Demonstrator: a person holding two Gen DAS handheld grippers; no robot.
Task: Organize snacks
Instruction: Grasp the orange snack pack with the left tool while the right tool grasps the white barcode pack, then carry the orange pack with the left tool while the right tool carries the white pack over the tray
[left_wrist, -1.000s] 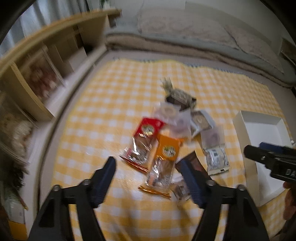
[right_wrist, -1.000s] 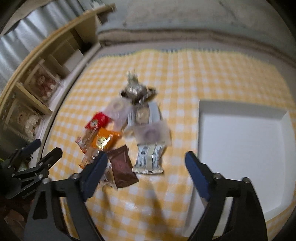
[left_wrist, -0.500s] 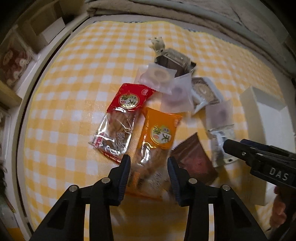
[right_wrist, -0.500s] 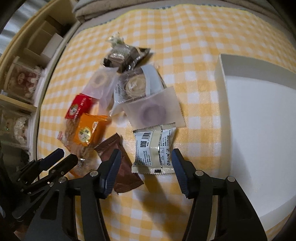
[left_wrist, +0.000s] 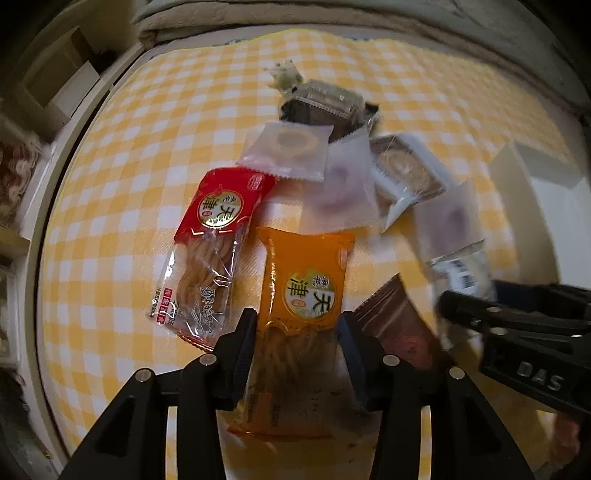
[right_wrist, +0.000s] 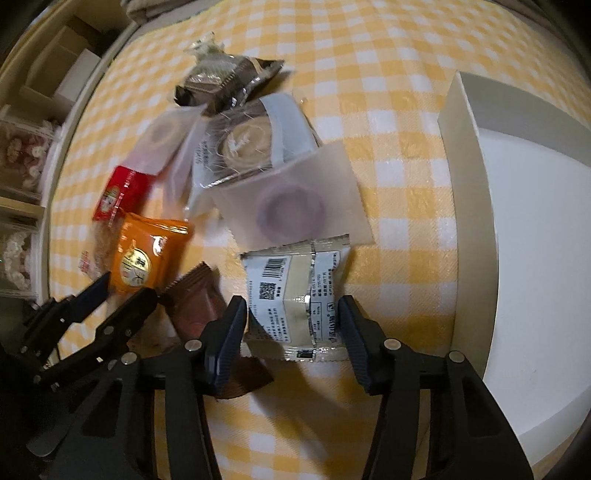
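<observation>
Several wrapped snacks lie in a pile on a yellow checked cloth (left_wrist: 147, 147). My left gripper (left_wrist: 297, 332) is open, its fingers on either side of the lower half of an orange snack pack (left_wrist: 301, 295). A red snack pack (left_wrist: 214, 236) lies to its left, a brown wrapper (left_wrist: 395, 321) to its right. My right gripper (right_wrist: 293, 325) is open and straddles a white and silver barcode pack (right_wrist: 295, 291). The orange pack (right_wrist: 146, 254), the brown wrapper (right_wrist: 199, 299) and the left gripper (right_wrist: 103, 299) show at the left of the right wrist view.
A white open box (right_wrist: 524, 206) stands right of the pile; its wall (left_wrist: 517, 192) shows in the left wrist view. Translucent round-pastry packets (right_wrist: 291, 199), a tray cake (right_wrist: 243, 144) and a dark wrapped cake (right_wrist: 225, 85) lie behind. Shelves (right_wrist: 33, 110) line the left edge.
Both grippers have come down and forward onto the pile. The left now brackets the orange pack, the right brackets the barcode pack. Both jaws have narrowed from wide open.
</observation>
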